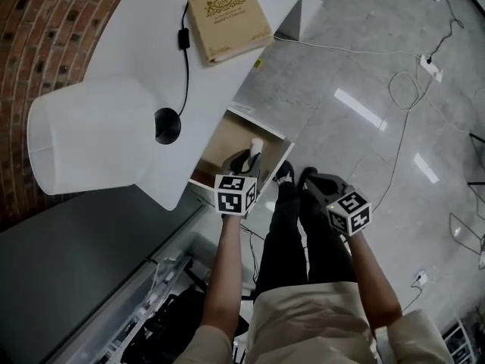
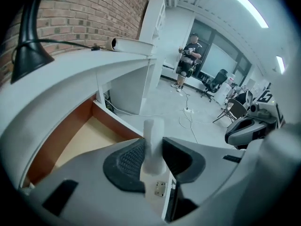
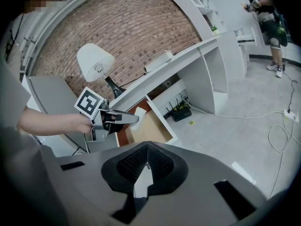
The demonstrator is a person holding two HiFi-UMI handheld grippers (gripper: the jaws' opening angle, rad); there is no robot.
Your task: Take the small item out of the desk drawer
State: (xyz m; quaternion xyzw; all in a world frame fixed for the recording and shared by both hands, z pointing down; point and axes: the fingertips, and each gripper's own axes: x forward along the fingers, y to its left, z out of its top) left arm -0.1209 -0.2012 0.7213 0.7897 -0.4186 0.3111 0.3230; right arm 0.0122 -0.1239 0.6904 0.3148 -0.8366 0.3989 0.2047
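Observation:
The small white tube-like item stands upright between the dark ribbed pads of my left gripper, which is shut on it. In the head view that left gripper hovers over the front edge of the open desk drawer, the white item sticking out past its tips. The drawer's tan bottom looks bare. My right gripper hangs to the right of the drawer over the floor, shut with nothing in it. In the right gripper view its jaw tips meet, and the left gripper shows with the item.
On the curved white desk stand a lamp with a white shade and black base, and a tan box. Cables and a power strip lie on the grey floor. A person and office chairs are far off.

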